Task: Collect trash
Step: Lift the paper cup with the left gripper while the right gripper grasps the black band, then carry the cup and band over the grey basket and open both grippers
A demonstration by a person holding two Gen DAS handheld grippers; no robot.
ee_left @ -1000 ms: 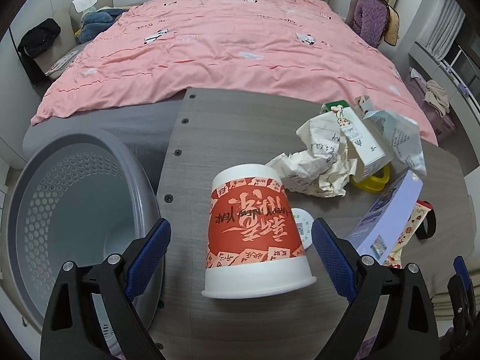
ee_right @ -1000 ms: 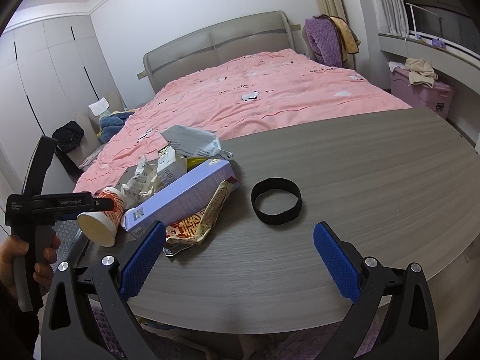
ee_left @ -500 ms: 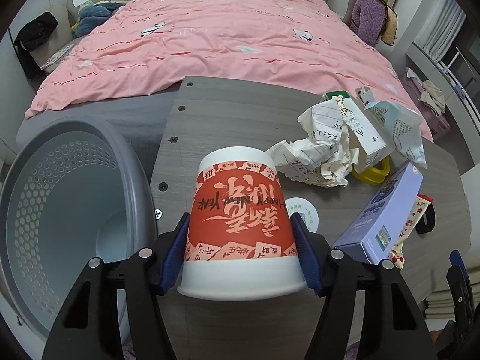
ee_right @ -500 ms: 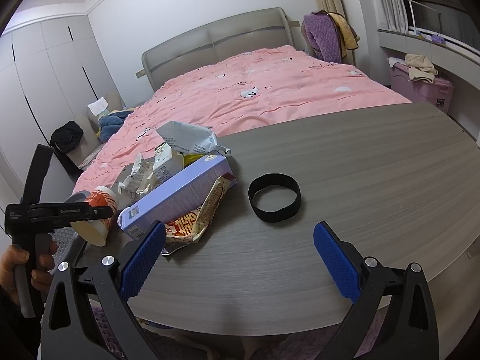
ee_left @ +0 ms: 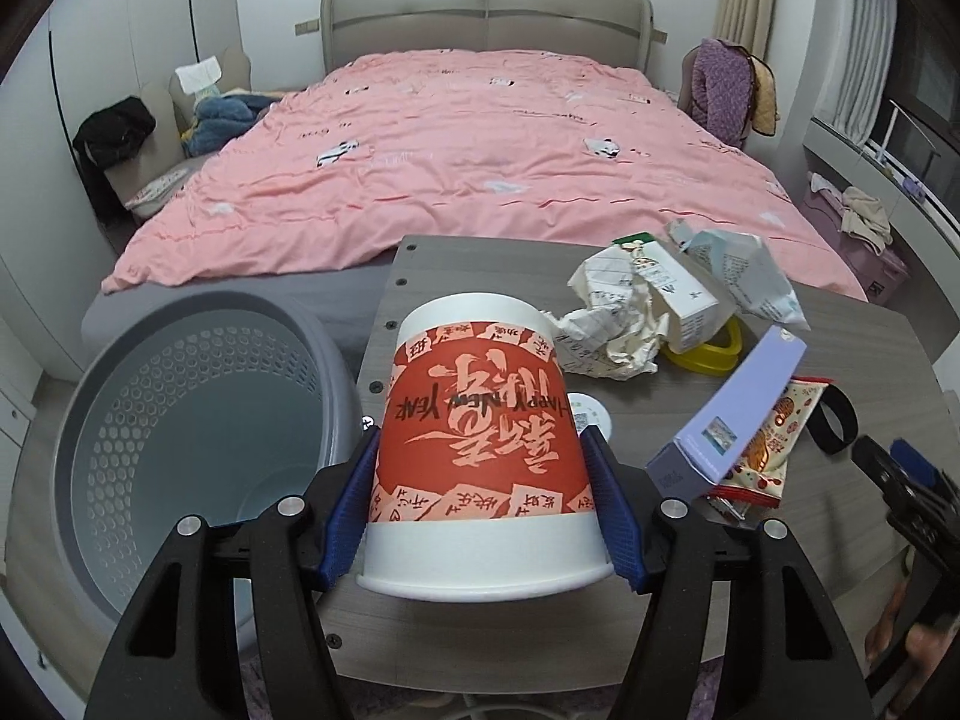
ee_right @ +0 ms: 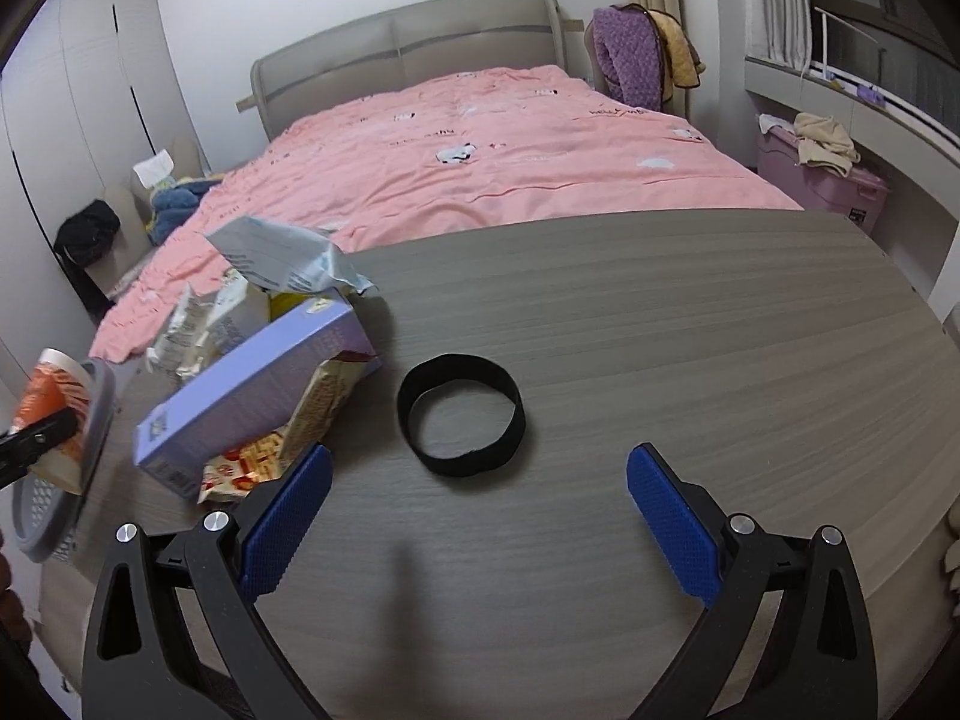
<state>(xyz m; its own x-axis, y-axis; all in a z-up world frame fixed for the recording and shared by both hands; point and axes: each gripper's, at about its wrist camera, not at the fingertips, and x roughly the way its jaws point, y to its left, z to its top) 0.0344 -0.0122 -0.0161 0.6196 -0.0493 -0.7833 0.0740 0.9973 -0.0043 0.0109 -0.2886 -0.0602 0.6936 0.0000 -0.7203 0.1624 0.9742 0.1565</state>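
The paper cup (ee_left: 480, 450) hides the table (ee_left: 480, 264) behind it and half of a small white disc (ee_left: 591, 414) at its three o'clock. In the right wrist view the cup is blurred — the grey basket (ee_right: 90, 420) is cut off at nine o'clock.

Grey wood-grain table (ee_right: 660, 330): black band (ee_right: 461, 414), purple box (ee_right: 252, 384), crumpled paper (ee_left: 606, 324), snack wrapper (ee_left: 774, 438).

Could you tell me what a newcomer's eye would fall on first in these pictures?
First the red cup, upside down in the left claw, with the grey bin beside the table. Next the trash pile at the table's left end, by the pink bed. The right claw hangs open near a black band.
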